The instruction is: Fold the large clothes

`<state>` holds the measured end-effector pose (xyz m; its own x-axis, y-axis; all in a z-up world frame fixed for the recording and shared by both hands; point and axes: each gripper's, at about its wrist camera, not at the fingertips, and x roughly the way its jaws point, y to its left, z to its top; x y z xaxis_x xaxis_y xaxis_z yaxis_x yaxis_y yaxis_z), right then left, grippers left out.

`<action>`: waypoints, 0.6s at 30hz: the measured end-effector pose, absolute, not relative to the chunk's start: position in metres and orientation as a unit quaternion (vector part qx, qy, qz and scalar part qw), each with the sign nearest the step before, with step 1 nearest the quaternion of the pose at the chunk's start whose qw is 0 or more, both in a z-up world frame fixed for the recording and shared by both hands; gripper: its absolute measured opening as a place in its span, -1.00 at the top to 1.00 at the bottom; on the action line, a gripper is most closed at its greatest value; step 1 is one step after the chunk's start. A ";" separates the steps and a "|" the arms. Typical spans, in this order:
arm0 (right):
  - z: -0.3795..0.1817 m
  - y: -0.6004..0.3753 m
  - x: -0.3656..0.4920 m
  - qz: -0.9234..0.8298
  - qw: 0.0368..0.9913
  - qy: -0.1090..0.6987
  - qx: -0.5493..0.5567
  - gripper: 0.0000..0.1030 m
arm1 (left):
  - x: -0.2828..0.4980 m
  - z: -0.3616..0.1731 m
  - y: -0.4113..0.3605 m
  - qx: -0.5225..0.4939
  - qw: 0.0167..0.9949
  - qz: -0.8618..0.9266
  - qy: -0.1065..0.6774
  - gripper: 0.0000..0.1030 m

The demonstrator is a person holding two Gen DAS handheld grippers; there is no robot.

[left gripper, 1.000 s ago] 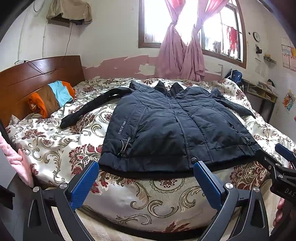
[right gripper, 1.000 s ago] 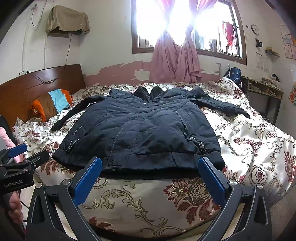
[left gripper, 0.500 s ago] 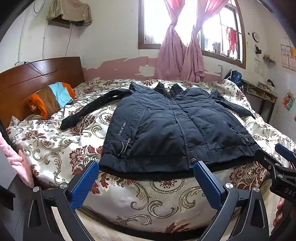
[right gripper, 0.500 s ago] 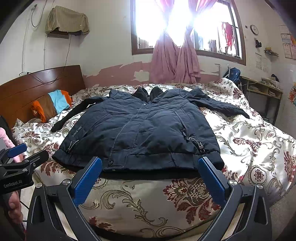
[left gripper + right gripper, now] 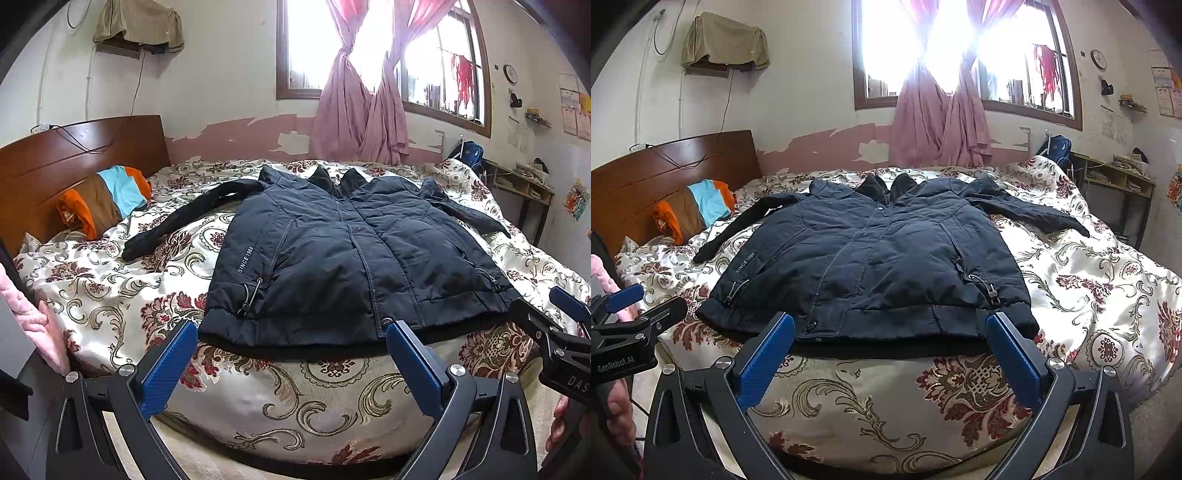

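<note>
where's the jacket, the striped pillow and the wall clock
jacket [image 5: 871, 266]: right wrist view, on the front panel beside the zip
striped pillow [image 5: 107, 195]: left wrist view, on its brown stripe, by the headboard
wall clock [image 5: 510, 73]: left wrist view, on its face, right of the window

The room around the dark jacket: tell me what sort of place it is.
A lived-in home bedroom. The dark jacket lies spread on a bed with a floral quilt and a wooden headboard; pink curtains hang knotted at the window.
</note>
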<state>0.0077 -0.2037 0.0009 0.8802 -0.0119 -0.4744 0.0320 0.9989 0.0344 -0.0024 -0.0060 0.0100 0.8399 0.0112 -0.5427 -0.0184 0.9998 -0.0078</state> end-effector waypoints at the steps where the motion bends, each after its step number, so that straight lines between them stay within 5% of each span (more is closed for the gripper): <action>1: 0.001 -0.204 0.007 -0.011 0.969 0.245 0.021 -0.98 | -0.003 0.009 -0.006 -0.006 0.959 0.008 0.283 -1.00; 18: -0.013 -0.217 0.031 -0.002 0.967 0.253 0.036 -0.98 | 0.035 0.006 -0.007 0.007 0.950 0.007 0.313 -1.00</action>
